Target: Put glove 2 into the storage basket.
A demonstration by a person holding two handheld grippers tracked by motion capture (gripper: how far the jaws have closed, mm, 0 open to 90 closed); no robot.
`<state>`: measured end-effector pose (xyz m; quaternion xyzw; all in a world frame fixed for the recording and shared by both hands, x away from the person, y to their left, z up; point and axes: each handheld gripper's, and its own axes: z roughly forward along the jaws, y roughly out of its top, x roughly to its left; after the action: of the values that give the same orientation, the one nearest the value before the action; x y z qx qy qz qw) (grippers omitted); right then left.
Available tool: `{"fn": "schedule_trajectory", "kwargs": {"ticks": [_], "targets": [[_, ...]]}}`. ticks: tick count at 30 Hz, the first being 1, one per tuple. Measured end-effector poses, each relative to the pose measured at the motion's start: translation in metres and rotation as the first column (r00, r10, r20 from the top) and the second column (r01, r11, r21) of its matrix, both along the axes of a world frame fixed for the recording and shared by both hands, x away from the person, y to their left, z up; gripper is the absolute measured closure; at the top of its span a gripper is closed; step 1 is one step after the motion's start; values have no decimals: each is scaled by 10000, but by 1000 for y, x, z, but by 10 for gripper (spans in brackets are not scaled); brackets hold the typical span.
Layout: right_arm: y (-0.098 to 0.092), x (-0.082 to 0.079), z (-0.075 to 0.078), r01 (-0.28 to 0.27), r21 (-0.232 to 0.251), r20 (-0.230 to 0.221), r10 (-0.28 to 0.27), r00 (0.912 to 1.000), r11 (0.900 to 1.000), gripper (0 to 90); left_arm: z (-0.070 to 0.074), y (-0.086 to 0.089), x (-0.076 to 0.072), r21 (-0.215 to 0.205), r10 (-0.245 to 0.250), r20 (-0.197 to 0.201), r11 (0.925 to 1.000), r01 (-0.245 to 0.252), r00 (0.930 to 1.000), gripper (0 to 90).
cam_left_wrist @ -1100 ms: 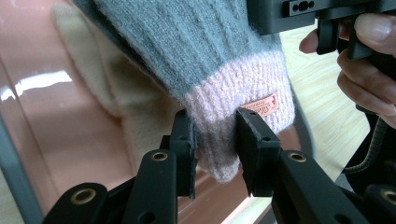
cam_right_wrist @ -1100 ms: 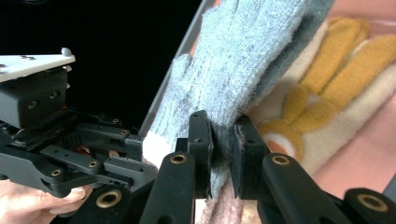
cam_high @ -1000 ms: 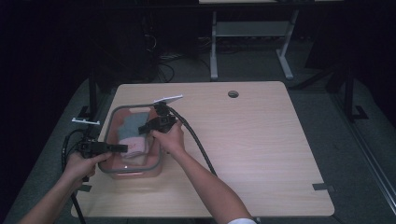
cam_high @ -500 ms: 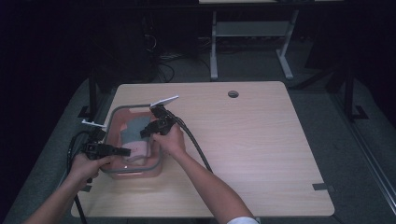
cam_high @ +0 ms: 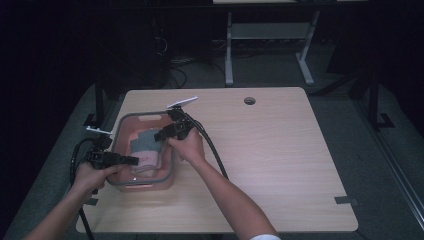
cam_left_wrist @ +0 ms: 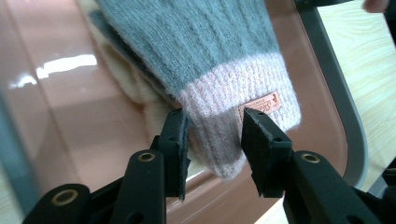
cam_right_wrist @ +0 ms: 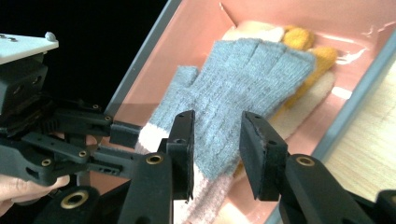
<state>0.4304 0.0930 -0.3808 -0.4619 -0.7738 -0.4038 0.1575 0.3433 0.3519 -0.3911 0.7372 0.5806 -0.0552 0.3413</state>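
- Inside the pink tray [cam_high: 120, 131], grey glove [cam_right_wrist: 233, 98] lies lengthwise, cuff toward left claw [cam_left_wrist: 212, 140].
- Both claws, left and right claw [cam_right_wrist: 215, 140], have just been opening; pads off the glove, which sits between the left jaws.

On the wooden table [cam_high: 280, 165], 2 grippers meet over a pink bin [cam_high: 125, 131] with a grey rim. The left gripper [cam_high: 131, 160] points across the bin's near end, over a grey and pink glove [cam_high: 145, 145] lying inside. The right gripper [cam_high: 160, 135] reaches in from the bin's far right side, just beyond the left one. Both have just been opening their jaws.
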Motion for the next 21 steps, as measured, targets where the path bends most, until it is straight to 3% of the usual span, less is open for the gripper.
{"fn": "schedule_trajectory", "kwargs": {"ticks": [7,12,21], "targets": [[-13,-3,5,69,349,69,-71,10000,9994,640,12,5,-1,85,110,204,9999,-111,9997,601],[-24,-4,8,134,566,-10,-134,9999,9983,624,23,-1,-1,-33,160,700,9999,-158,9974,593],[-49,-5,14,433,835,45,-439,9990,9956,602,41,-14,2,-417,-1,1246,9991,53,9922,583]]}}
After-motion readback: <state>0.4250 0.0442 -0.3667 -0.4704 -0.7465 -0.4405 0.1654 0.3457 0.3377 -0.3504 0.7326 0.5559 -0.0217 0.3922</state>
